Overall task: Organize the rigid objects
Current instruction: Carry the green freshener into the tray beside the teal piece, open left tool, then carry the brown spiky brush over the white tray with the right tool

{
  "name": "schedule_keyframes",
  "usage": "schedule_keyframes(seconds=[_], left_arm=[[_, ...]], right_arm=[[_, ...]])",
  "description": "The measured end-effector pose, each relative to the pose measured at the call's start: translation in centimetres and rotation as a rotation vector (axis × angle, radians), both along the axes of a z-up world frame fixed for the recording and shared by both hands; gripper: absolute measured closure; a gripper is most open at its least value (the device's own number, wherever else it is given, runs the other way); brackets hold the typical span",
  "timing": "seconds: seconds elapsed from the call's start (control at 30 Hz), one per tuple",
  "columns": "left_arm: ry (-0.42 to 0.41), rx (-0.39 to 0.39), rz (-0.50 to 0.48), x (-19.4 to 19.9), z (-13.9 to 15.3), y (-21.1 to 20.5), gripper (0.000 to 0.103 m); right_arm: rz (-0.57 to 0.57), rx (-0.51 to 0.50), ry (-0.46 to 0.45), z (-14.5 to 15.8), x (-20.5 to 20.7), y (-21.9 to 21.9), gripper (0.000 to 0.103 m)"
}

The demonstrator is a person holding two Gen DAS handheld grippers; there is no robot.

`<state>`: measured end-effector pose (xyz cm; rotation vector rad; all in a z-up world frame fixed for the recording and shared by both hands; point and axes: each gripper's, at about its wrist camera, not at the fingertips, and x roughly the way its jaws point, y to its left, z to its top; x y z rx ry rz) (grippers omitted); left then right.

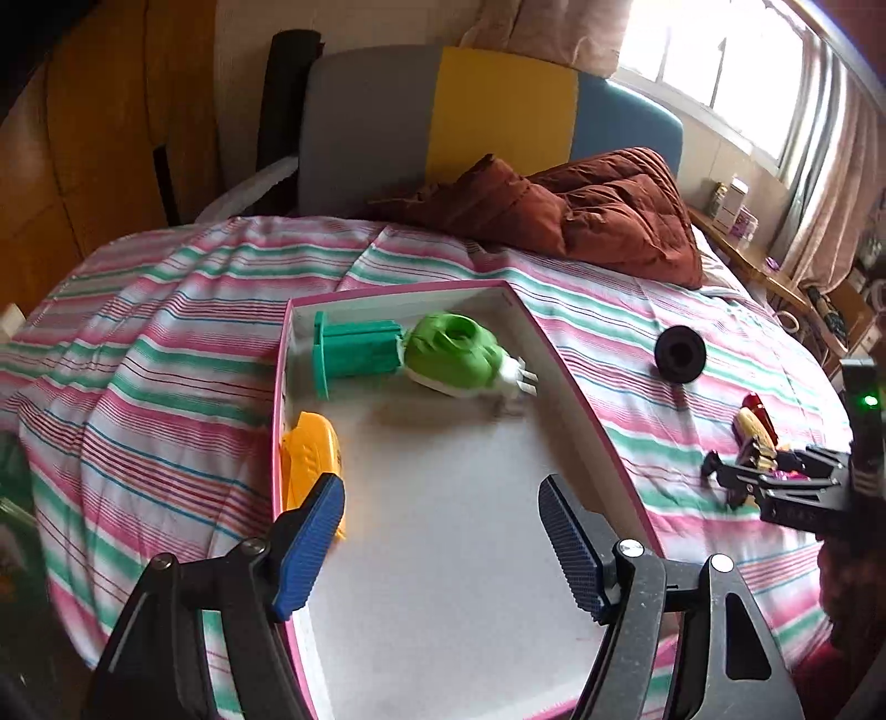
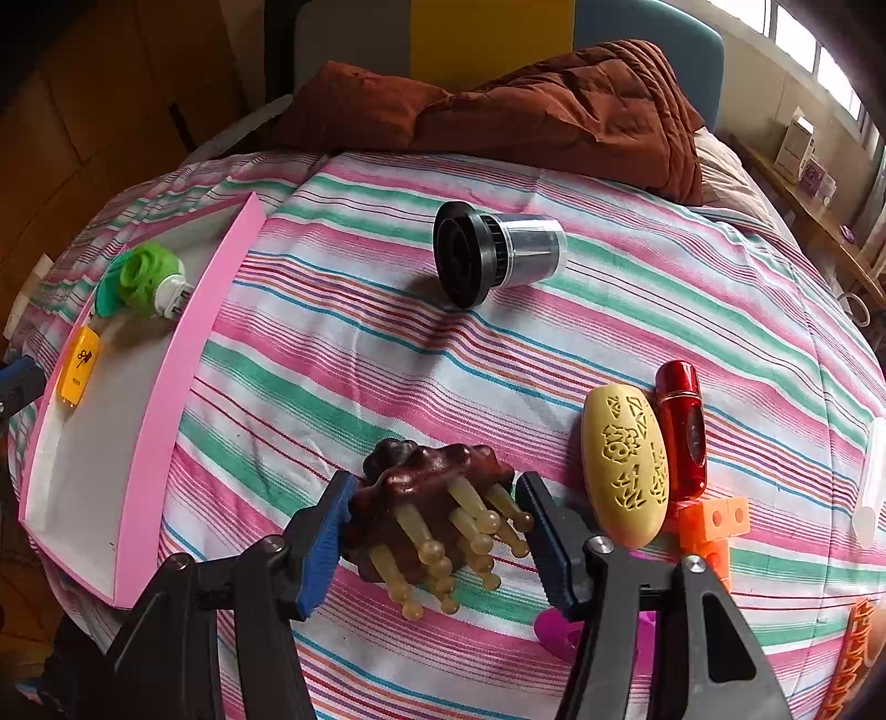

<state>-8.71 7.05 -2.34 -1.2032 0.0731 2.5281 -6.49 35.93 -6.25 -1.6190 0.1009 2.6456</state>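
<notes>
orange lettered object (image 2: 855, 659) cut off at right edge.

Pink box (image 1: 581, 387) floor mostly bare — toys crowd its far end; right-side clutter seemingly tight.

You're working over a bed covered by a striped sheet (image 1: 166, 354), bands of pink, green and white with thin blue and red lines. At its head lies a bunched rust-brown quilt (image 1: 598, 216). Behind that stands a headboard (image 1: 487, 111) in three panels: grey, yellow, blue. To your left, warm wooden panelling (image 1: 83, 138) (a wardrobe or wall, can't tell which). A dark upright roll (image 1: 288, 99) leans beside the headboard. On your right, a window (image 1: 714, 61) lets in bright daylight, washed out, with pale pinkish curtains (image 1: 830, 183) hanging alongside. Below it runs a wooden ledge (image 2: 819, 221) carrying small boxes (image 2: 797, 149). The wall (image 1: 332, 22) above the headboard is cream.
</notes>
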Motion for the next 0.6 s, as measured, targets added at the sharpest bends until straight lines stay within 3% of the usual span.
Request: schedule_keyframes(seconds=[0.23, 0.6], left_arm=[[0.024, -0.051, -0.03, 2.3, 0.4, 0.8, 0.029], [0.019, -0.069, -0.014, 3.6, -0.1, 0.0, 0.029]], right_arm=[[0.01, 0.046, 0.01, 0.1, 0.1, -0.8, 0.043], [0.01, 0.047, 0.011, 0.1, 0.1, -0.8, 0.043]])
